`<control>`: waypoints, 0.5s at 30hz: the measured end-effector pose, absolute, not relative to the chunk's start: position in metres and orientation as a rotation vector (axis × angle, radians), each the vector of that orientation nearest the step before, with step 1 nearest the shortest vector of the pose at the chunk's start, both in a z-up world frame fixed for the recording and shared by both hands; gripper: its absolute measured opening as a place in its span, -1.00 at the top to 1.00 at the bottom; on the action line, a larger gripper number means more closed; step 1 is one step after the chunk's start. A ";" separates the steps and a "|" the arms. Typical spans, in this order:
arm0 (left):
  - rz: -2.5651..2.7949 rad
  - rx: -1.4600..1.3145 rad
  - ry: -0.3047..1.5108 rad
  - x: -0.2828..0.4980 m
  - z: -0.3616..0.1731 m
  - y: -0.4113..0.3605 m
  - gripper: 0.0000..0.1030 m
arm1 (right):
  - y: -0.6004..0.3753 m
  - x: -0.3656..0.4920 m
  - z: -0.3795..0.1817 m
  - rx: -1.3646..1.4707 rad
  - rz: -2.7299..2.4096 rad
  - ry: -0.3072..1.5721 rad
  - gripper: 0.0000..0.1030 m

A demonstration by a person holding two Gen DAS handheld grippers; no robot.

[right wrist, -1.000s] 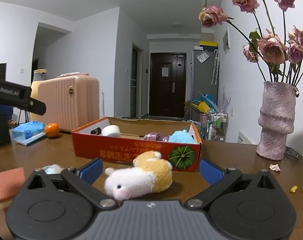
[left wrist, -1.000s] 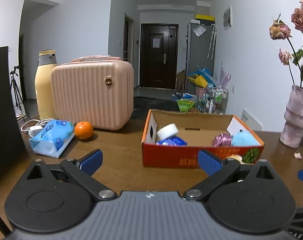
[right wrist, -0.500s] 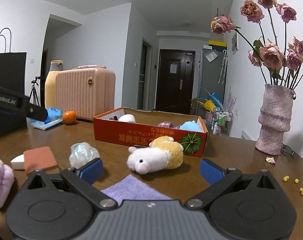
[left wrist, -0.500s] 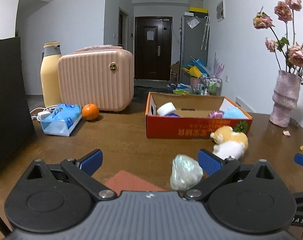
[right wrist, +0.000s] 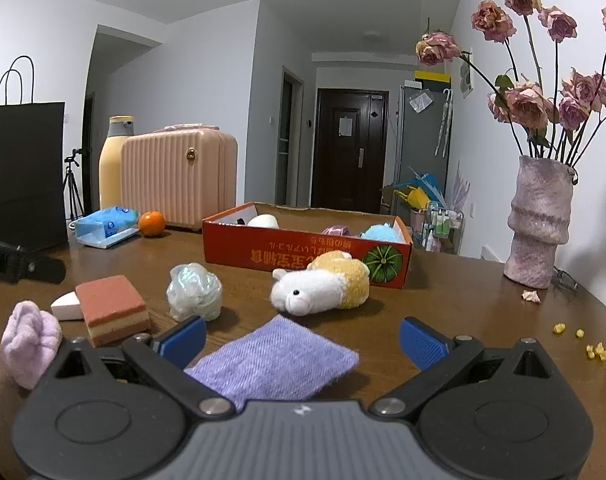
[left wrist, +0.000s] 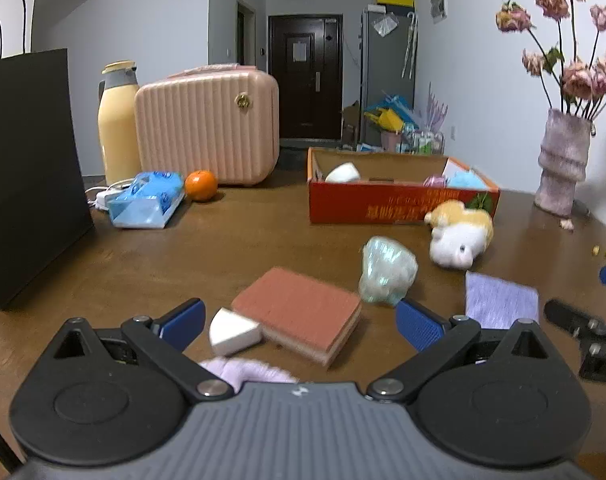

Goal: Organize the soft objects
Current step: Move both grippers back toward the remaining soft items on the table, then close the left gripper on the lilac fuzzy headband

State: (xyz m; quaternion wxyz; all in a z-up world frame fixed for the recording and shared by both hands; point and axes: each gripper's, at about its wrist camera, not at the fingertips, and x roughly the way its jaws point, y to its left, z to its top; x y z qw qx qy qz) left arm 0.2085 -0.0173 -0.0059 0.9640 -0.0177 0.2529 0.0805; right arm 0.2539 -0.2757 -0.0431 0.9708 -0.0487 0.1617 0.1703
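Soft things lie on the brown table in front of an orange cardboard box (left wrist: 399, 208) (right wrist: 303, 254): a white and yellow plush animal (left wrist: 459, 236) (right wrist: 323, 290), a pale shiny puff (left wrist: 387, 270) (right wrist: 194, 292), a red-topped sponge (left wrist: 299, 312) (right wrist: 113, 308), a white wedge sponge (left wrist: 233, 332) (right wrist: 65, 306), a purple cloth (left wrist: 501, 300) (right wrist: 275, 360) and a lilac fluffy ball (left wrist: 247, 372) (right wrist: 31, 340). My left gripper (left wrist: 299, 322) is open and empty over the sponges. My right gripper (right wrist: 301, 340) is open and empty over the purple cloth.
A pink case (left wrist: 207, 124), a yellow flask (left wrist: 117, 120), a tissue pack (left wrist: 147, 200) and an orange (left wrist: 201, 185) stand at the back left. A black paper bag (left wrist: 27, 168) stands at the left. A vase of dried roses (right wrist: 539, 220) stands at the right.
Both grippers have drawn back from the box toward the near table edge. The sponges, cloth and lilac ball have come into view. Both stay open.
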 end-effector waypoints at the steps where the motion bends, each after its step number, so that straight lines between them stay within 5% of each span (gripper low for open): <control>1: 0.162 -0.033 0.518 0.206 -0.008 -0.016 -1.00 | -0.275 0.253 -0.043 -0.101 0.343 0.329 -1.00; 15: 0.180 -0.020 0.652 0.198 -0.044 0.003 -1.00 | -0.273 0.254 -0.049 -0.116 0.325 0.363 -1.00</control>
